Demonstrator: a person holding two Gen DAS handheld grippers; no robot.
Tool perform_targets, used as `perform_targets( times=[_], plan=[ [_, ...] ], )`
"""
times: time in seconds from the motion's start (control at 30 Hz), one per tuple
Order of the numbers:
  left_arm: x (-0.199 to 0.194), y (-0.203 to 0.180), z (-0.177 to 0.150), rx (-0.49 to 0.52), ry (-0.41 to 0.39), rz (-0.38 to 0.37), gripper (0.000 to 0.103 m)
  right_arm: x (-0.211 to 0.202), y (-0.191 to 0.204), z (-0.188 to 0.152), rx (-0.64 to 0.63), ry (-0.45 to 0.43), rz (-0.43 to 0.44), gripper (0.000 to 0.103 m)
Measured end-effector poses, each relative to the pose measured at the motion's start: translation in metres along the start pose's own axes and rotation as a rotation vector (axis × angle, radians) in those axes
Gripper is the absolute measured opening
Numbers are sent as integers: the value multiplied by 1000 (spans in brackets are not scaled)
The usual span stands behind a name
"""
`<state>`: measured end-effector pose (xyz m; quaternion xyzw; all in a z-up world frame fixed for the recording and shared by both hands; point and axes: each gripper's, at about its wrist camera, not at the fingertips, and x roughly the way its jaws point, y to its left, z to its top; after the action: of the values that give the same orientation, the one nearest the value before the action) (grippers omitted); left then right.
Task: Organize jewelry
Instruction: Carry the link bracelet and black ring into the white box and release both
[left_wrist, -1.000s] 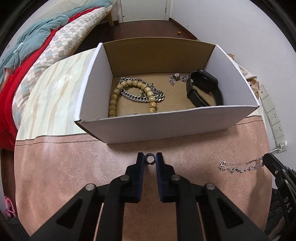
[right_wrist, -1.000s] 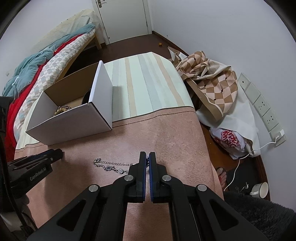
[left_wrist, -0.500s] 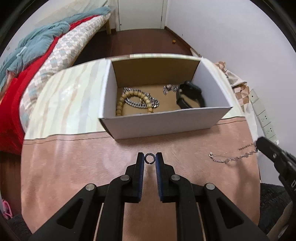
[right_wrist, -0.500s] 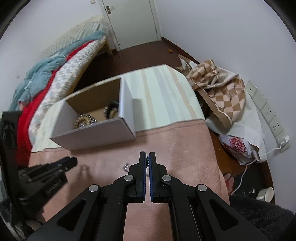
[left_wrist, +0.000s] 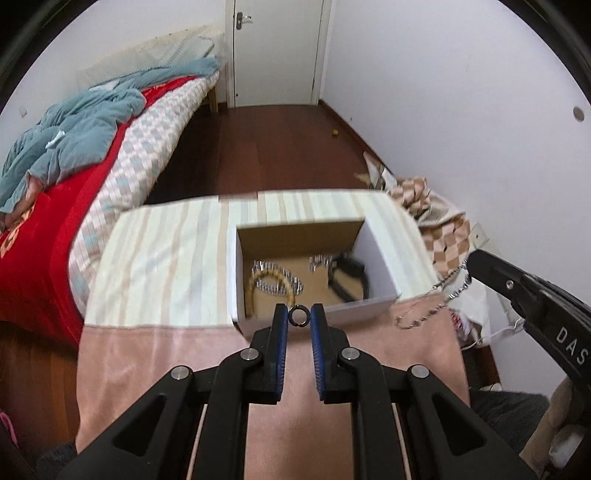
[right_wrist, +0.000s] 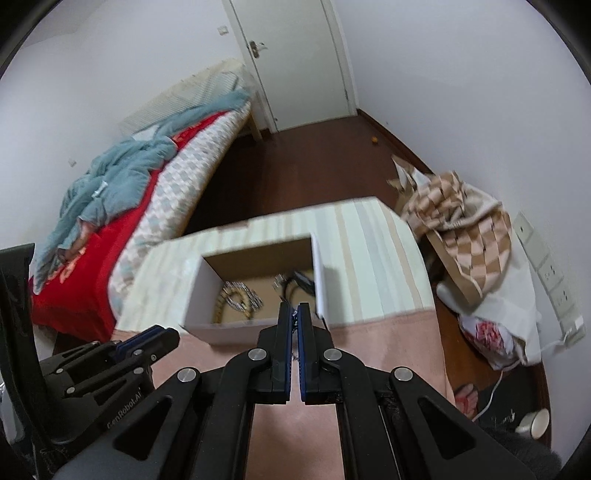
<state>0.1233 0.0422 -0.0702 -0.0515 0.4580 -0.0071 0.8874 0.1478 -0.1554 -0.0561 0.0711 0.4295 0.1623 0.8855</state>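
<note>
Both grippers have risen well clear of the pink cloth (left_wrist: 147, 369) since a second ago, and the open box (left_wrist: 380, 258) now sits farther below and ahead of them, so each piece looks lifted and ready to carry over the box rim. The left gripper (left_wrist: 298, 316) is nearly closed, its blue pads pinching a small dark ring (left_wrist: 298, 316) upright between the tips. The right gripper (right_wrist: 294, 314) is pressed fully together on the end of a thin silver chain (left_wrist: 432, 295), which dangles free in the air beside the box. Inside the box lie a bead bracelet (left_wrist: 255, 291), a heavier chain and a black band.
</note>
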Motion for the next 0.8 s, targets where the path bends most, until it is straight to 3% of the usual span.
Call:
perform_targets(
  times=[0.13, 0.3, 0.53, 0.8],
  plan=[
    [2, 14, 27, -28, -3, -12, 9, 3, 14, 35, -42, -12, 31, 3],
    [32, 31, 49, -71, 58, -44, 9, 36, 24, 68, -84, 32, 62, 3],
    [100, 54, 73, -146, 213, -140, 10, 119, 18, 92, -79, 181, 116, 2],
    [141, 61, 86, -213, 313, -155, 14, 186, 5, 92, -67, 338, 172, 2]
  ],
)
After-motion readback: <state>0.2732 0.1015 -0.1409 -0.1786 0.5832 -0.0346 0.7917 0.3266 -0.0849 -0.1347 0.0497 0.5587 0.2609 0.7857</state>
